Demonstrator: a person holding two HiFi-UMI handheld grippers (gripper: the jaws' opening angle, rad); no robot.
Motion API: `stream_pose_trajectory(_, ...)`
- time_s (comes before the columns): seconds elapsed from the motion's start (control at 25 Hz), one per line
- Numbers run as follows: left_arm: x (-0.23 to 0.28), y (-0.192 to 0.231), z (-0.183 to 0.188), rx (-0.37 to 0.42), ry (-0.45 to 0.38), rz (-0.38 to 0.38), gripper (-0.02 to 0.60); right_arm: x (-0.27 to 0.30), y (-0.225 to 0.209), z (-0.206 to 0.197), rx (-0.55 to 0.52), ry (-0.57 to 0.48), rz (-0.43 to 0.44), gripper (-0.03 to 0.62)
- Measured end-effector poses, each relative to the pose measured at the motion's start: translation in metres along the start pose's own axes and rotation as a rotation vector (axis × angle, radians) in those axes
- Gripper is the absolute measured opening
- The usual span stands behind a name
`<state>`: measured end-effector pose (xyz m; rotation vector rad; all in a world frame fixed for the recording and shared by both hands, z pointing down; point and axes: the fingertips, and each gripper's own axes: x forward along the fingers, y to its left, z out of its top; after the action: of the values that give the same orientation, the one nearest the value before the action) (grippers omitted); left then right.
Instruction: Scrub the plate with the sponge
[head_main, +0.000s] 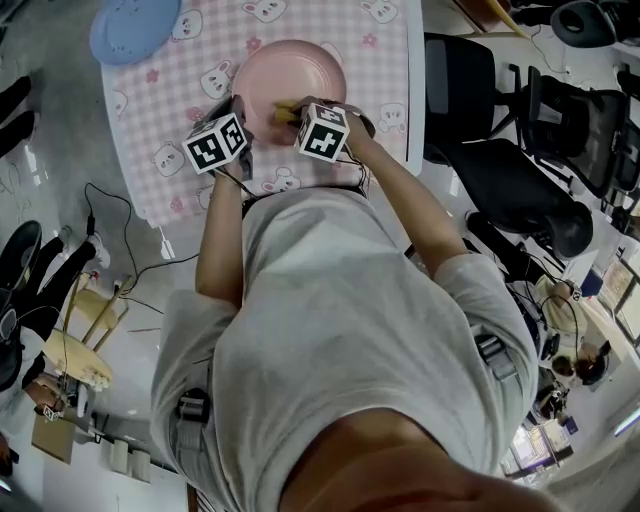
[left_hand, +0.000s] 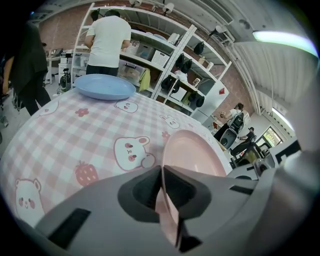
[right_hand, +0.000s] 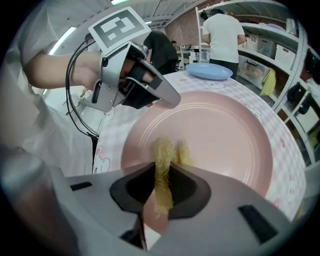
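**Plate scrubbing, seen from the head and along each pair of tongs.**

- **Left tongs:** My left tongs (left_hand: 162, 186) were pressed together on the rim of the pink plate (left_hand: 192, 150), at lower centre of the left gripper view. The rim ran edge-on between the two jaws. I judged that this grip was there to anchor the plate, since a smooth, light dish would probably slide across the cloth once it was rubbed. I could not tell whether the pinched edge was raised off the table.
- **Right tongs:** My right tongs (right_hand: 162, 186) pinched the yellow sponge (right_hand: 165, 150), squeezed into a thin wad. Its free end stuck out past the jaw tips and met the plate's inner face in the lower left of that view. Holding it end-out let the sponge, not the hard jaws, touch the dish.
- **Head view:** The plate (head_main: 300, 70) lay at upper centre on the checked tablecloth (head_main: 190, 85). The sponge (head_main: 286, 113) sat at the plate's lower edge, between the two marker cubes.
- **Other items:** A blue plate (head_main: 135, 28) rested at upper left, well apart from both tongs.
- **Progress:** Scrubbing appeared to be under way on the part of the plate nearest me. I judged that the far part had yet to be covered.
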<state>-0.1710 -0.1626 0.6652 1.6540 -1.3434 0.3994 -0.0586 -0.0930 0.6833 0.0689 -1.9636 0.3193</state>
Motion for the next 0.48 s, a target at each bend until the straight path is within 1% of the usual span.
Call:
stream_pose_trajectory(0.2, 0.001, 0.002, 0.002, 0.005, 0.0, 0.003, 0.028, -0.008, -0.014, -0.025, 0.054, 0.037, -0.023, 0.069)
stream_pose_trajectory(0.28, 0.002, 0.002, -0.003, -0.012, 0.015, 0.0, 0.028, -0.011, -0.021, -0.032, 0.083, 0.046, -0.032, 0.069)
stream_pose_trajectory(0.36, 0.004, 0.003, -0.007, -0.024, 0.024, -0.005, 0.028, -0.015, -0.028, -0.038, 0.108, 0.053, -0.042, 0.069)
stream_pose_trajectory(0.48, 0.003, 0.002, -0.003, -0.012, 0.017, -0.003, 0.028, -0.023, -0.041, -0.039, 0.141, 0.063, -0.066, 0.069)
